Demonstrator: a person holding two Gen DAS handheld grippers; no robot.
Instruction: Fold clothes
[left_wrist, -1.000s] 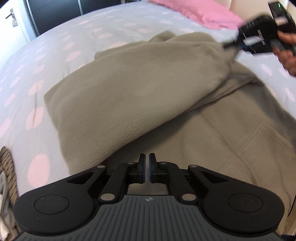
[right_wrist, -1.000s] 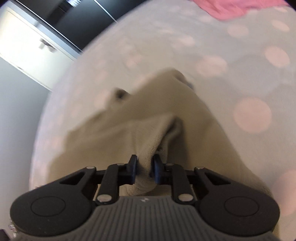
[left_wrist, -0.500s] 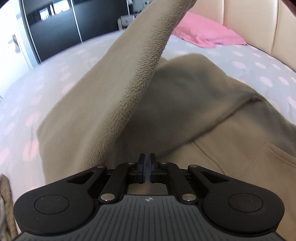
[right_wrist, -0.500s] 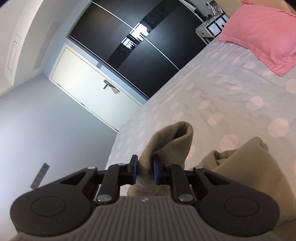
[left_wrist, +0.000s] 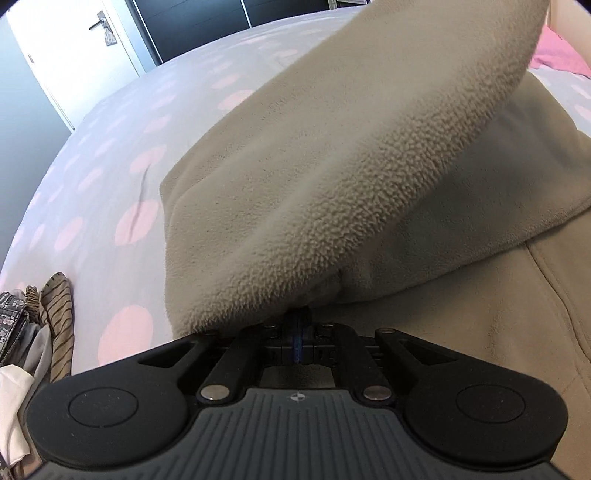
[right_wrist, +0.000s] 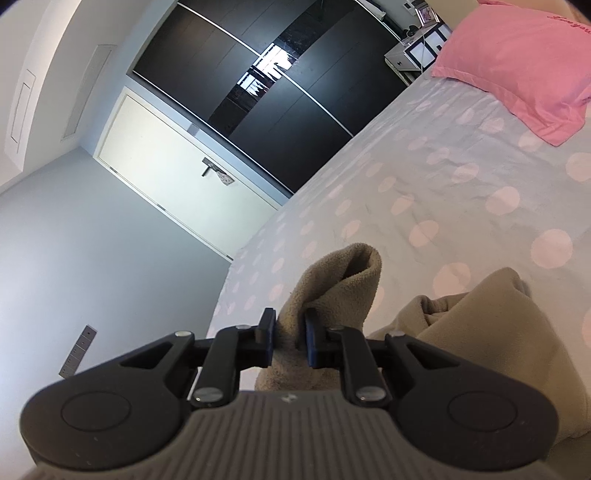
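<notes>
Right gripper (right_wrist: 290, 341) clamps the raised fleece (left_wrist: 369, 177) cuff at 12 o'clock; left gripper (left_wrist: 298, 334), fingers together, should pin the fold.

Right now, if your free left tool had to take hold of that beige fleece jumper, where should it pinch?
Probably the beige fleece jumper's lower-left edge, coming in low from the left over the dotted sheet. That edge is thin and lies exposed there. The right gripper already holds the raised sleeve.

Home bedroom, bed (right_wrist: 443, 177) with spotted sheet, pink pillow (right_wrist: 524, 55), dark sliding wardrobe (right_wrist: 258, 85), white door (right_wrist: 166, 173)
</notes>
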